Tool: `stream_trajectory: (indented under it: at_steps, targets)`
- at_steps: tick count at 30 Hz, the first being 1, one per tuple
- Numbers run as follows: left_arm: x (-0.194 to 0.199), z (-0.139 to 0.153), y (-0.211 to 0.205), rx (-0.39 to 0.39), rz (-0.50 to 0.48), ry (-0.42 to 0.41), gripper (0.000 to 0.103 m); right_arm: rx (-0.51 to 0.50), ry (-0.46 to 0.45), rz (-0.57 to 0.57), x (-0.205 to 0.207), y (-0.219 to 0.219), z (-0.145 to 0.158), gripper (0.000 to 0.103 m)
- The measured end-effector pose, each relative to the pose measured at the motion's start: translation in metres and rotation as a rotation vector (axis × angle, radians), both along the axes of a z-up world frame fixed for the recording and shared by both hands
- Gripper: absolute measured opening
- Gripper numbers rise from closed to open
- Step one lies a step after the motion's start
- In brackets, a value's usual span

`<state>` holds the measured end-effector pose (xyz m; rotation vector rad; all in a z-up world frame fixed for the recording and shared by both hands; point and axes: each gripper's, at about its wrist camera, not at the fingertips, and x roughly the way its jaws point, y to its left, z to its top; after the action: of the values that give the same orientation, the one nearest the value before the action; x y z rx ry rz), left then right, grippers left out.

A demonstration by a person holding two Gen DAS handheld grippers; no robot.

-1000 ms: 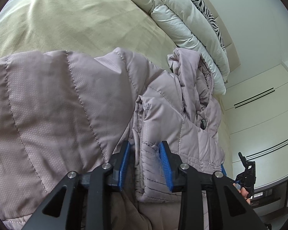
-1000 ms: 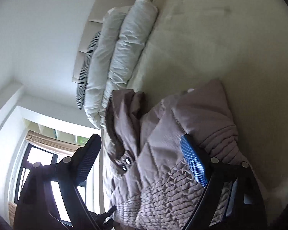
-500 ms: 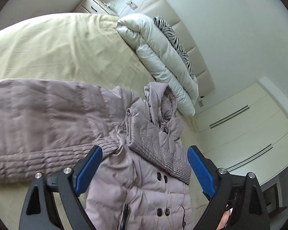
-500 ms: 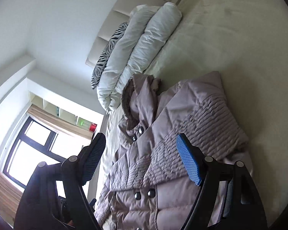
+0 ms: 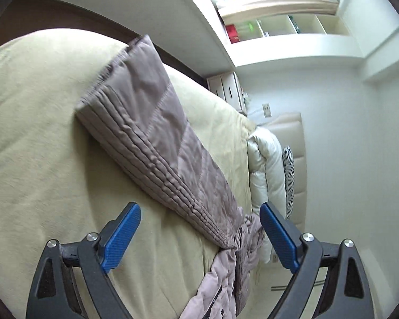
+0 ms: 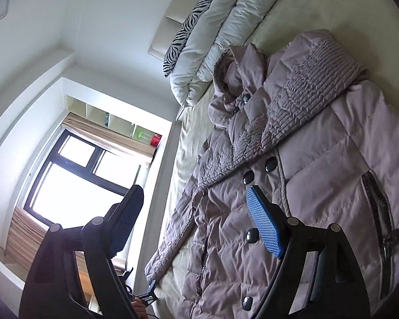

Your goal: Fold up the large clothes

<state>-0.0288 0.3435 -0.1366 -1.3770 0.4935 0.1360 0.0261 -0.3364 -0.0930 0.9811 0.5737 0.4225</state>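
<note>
Basically, the mauve quilted puffer coat (image 6: 319, 164) lies front-up on the beige bed cover (image 5: 40, 133), collar toward the headboard, dark buttons done up. One sleeve is already folded across the chest (image 6: 292, 101); the other sleeve (image 5: 157, 133) lies stretched out flat over the bed cover, cuff away from the body.

Left gripper (image 5: 199, 236): released, nothing between the blue pads; its jaws have just opened wide, and the outstretched sleeve sits just ahead of them. Right gripper (image 6: 196, 220): also spread, nothing held, hovering over the coat's button line.

Handling, as a judgement: padded fill, so light for its bulk, soft and springy; folds will likely puff back up. The shell looks smooth, so probably slippery under the pads. Best holds look like the ribbed stitched cuff band (image 5: 98, 101) or a seam, where the fabric is firmer; a pinch on a bare puffed panel could slide off.

Surroundings: rolled white duvet (image 6: 226, 34) and zebra-print pillow (image 6: 186, 32) at the headboard, just beside the collar. They may crowd an upward fold. The coat's hem runs out of view at the bottom of both pictures. Window and shelving are well apart.
</note>
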Motion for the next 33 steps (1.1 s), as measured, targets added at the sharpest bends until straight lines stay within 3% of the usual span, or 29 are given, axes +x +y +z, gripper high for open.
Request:
stream_trajectory:
  at_steps: [3, 11, 15, 18, 20, 21, 24, 27, 30, 33]
  targets:
    - [-0.006, -0.007, 0.016, -0.001, 0.071, 0.028, 0.089, 0.000, 0.008, -0.005, -0.007, 0.005, 0.000, 0.079]
    - [-0.007, -0.040, 0.042, -0.145, 0.274, 0.076, 0.083, 0.001, 0.030, -0.003, -0.011, 0.015, -0.001, 0.079]
    - [0.003, -0.042, 0.052, -0.148, 0.324, 0.075, 0.077, -0.002, 0.034, 0.005, -0.013, 0.019, -0.001, 0.079]
    - [0.016, -0.038, 0.054, -0.127, 0.298, 0.080, 0.048, -0.008, 0.035, 0.017, -0.013, 0.021, -0.002, 0.079]
    - [0.023, -0.034, 0.052, -0.127, 0.264, 0.080, 0.020, -0.007, 0.037, 0.021, -0.013, 0.021, -0.004, 0.079]
    - [0.025, -0.028, 0.050, -0.105, 0.246, 0.076, 0.020, -0.006, 0.040, 0.023, -0.013, 0.021, -0.005, 0.079]
    - [0.037, 0.008, 0.035, 0.047, 0.155, 0.036, 0.019, -0.009, 0.048, 0.027, -0.014, 0.020, -0.010, 0.079]
    - [0.056, 0.056, -0.006, 0.279, -0.001, -0.018, 0.019, -0.014, 0.063, 0.033, -0.011, 0.020, -0.016, 0.079]
    - [0.079, 0.098, -0.081, 0.557, -0.219, -0.073, 0.019, -0.013, 0.074, 0.042, -0.006, 0.021, -0.020, 0.079]
    - [0.093, 0.115, -0.173, 0.807, -0.452, -0.121, 0.019, 0.003, 0.081, 0.055, 0.000, 0.021, -0.025, 0.079]
